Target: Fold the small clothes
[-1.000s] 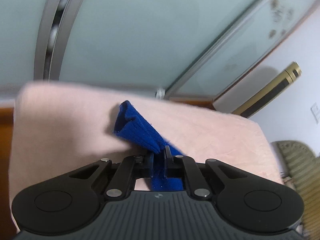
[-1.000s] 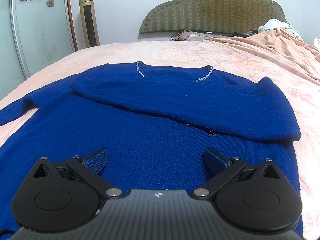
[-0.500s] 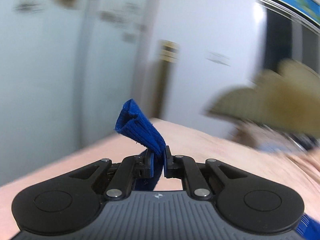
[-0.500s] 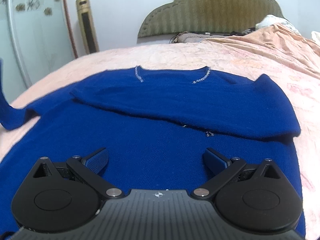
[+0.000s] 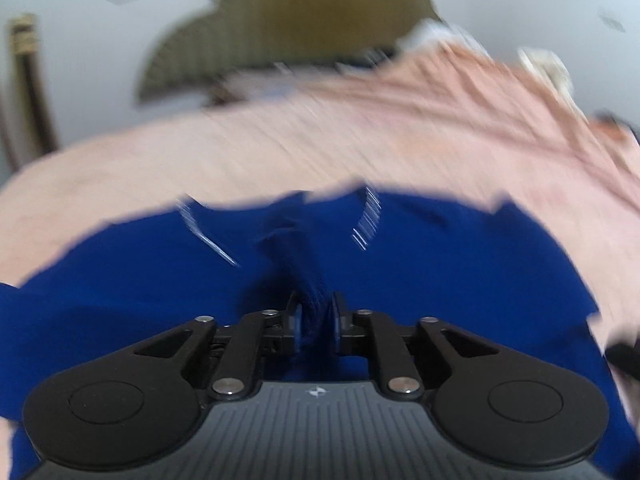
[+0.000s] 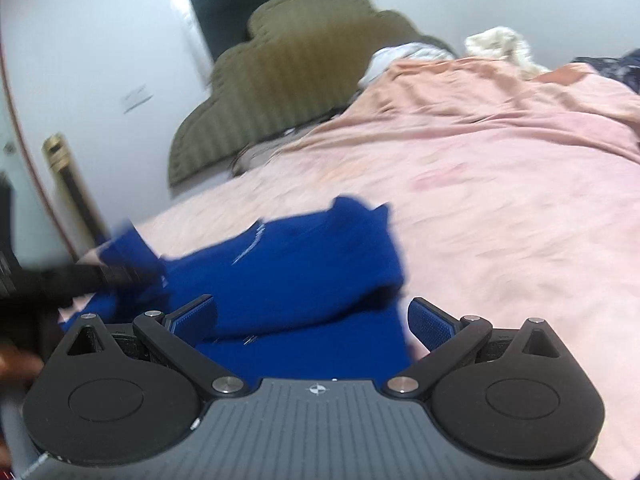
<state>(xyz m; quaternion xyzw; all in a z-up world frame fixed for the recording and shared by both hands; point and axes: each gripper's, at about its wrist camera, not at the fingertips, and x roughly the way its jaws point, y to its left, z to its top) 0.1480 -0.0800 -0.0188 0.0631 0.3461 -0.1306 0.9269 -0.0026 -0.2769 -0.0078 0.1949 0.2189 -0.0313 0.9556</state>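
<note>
A wide bed (image 6: 500,208) under a creased pink cover (image 5: 320,148) carries everything, with a padded olive headboard (image 6: 288,80) at its far end. 1 deep-blue sweater (image 6: 304,272) lies directly on the cover near the front edge, its 2 pale neckline trims (image 5: 368,216) facing the headboard and 1 side folded over its body. At the far right the cover bunches into folds, and what seem to be pale crumpled fabrics (image 6: 500,44) rest there, too blurred to name.
</note>
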